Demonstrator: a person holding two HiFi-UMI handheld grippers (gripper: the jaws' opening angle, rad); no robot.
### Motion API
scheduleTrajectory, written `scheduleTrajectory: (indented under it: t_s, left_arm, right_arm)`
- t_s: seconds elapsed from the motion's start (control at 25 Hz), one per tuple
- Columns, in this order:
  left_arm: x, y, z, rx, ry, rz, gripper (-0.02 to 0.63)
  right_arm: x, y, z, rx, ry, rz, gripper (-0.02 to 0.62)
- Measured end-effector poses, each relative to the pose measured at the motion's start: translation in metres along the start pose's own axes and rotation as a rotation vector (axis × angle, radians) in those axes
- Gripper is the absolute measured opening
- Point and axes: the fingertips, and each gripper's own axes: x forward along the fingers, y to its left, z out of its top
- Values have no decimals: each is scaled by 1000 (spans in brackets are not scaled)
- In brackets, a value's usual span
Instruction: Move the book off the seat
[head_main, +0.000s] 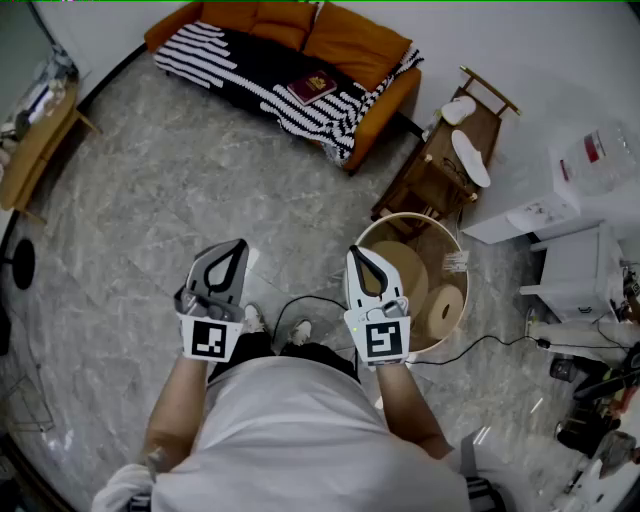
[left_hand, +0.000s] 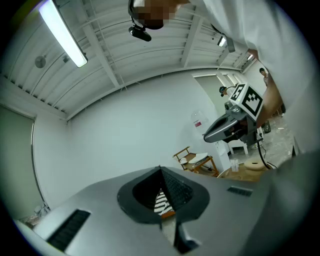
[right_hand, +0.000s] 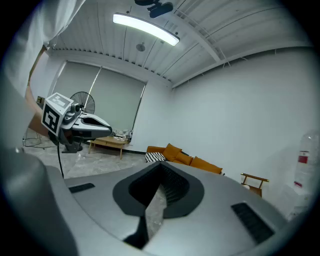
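- A person (head_main: 300, 430) in a white shirt is standing on the grey marbled floor (head_main: 150, 220) and is holding one gripper in each hand, both pointing about level toward 12 o'clock in the head view.
- The left gripper (head_main: 240, 246) is staying closed: its two jaws are meeting at the tips, and nothing is sitting between them. Through the small gap behind the tips its own view is showing only a piece of striped cloth far away.
- The right gripper (head_main: 356, 252) is closed too, its jaws are touching at the tips and it is carrying nothing.
- The dark red book (head_main: 312, 87) is lying flat on the black-and-white striped blanket (head_main: 230, 60), which is covering the seat of the orange sofa (head_main: 350, 45). It is at 12 o'clock from the person, well apart from both grippers.
- A wooden chair (head_main: 440, 165) with white things on it is standing at 4 o'clock from the sofa, near the sofa's end.
- A round basket (head_main: 400, 222) with flat round pieces inside is standing on the floor just beside the right gripper, at its 3 o'clock.
- A black cable (head_main: 300, 300) is lying on the floor between the two grippers.
- A low wooden surface (head_main: 30, 150) is standing at 10 o'clock, at the left edge of the head view.
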Motion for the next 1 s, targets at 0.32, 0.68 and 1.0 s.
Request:
scheduleTrajectory:
  t_s: [0.32,0.68,1.0]
  left_arm:
    - [-1,25,-20,-19,21,12,17]
    - [-4,74,-50,-61,10,11,17]
    - [0,123,-87,-111,-21,-11,17]
  right_arm:
    - [26,16,5,25,-6,37,20]
    - [76,48,18,27,22,70,21]
    - [119,57,32,48,63,5,21]
